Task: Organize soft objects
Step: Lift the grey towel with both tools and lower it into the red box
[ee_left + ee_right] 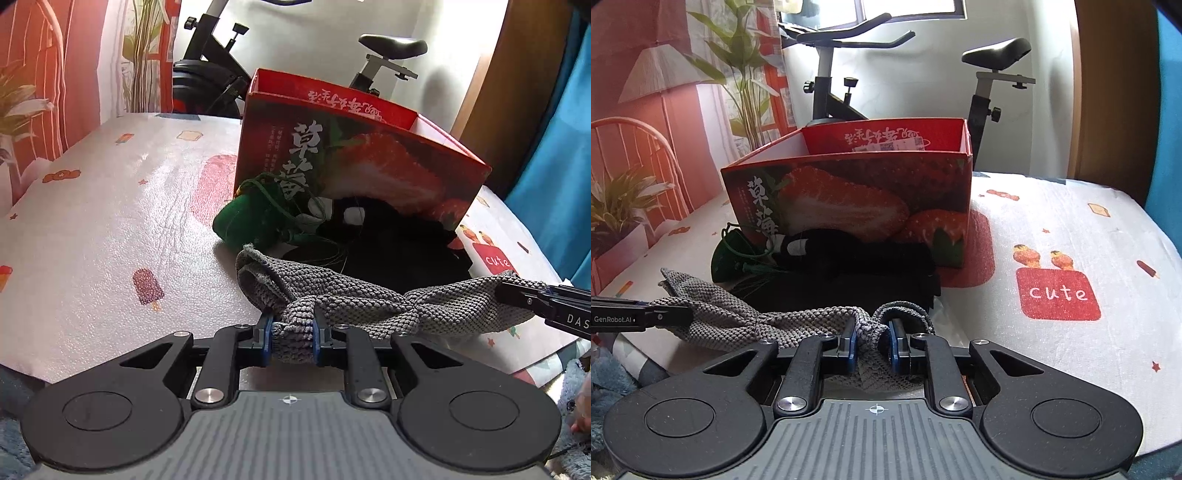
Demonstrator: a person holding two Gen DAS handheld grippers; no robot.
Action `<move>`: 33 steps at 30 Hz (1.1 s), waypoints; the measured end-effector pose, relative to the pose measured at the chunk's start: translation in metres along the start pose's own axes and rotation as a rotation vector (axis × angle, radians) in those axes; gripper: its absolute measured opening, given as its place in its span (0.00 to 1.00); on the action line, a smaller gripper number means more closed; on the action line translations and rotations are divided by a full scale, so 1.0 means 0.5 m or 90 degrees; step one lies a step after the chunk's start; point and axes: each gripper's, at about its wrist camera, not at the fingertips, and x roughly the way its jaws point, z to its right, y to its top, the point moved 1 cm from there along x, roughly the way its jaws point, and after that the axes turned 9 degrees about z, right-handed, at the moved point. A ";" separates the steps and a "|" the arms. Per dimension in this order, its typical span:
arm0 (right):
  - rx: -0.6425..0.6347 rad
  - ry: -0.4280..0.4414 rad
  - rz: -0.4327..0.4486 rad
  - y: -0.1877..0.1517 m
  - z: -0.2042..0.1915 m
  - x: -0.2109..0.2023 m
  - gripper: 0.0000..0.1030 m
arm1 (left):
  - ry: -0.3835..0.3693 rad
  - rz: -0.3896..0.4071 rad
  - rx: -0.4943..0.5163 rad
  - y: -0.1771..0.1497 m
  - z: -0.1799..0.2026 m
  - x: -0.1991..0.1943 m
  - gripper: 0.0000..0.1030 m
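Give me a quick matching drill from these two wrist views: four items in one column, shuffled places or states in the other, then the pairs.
Items:
1. grey knit cloth
2. green pouch
3. black fabric
4. strawberry box

Places or states:
A. stands open-topped at the back
B. stretched between the left gripper and the right gripper
C. lies against the box's left front corner
D. lies along the box's front face

Pairs: 1-B, 2-C, 3-D, 4-A

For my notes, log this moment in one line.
left gripper: shut on grey knit cloth | right gripper: shut on it | red box: open
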 end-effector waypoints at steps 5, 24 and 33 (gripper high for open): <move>-0.020 0.013 0.056 0.033 -0.011 -0.030 0.13 | -0.003 0.071 0.009 0.037 0.005 -0.048 0.20; -0.100 0.027 0.119 0.365 0.018 0.125 0.12 | -0.004 0.163 0.074 0.391 0.045 0.078 0.20; -0.127 -0.023 0.040 0.457 0.065 0.341 0.12 | 0.040 0.116 0.131 0.500 0.062 0.278 0.20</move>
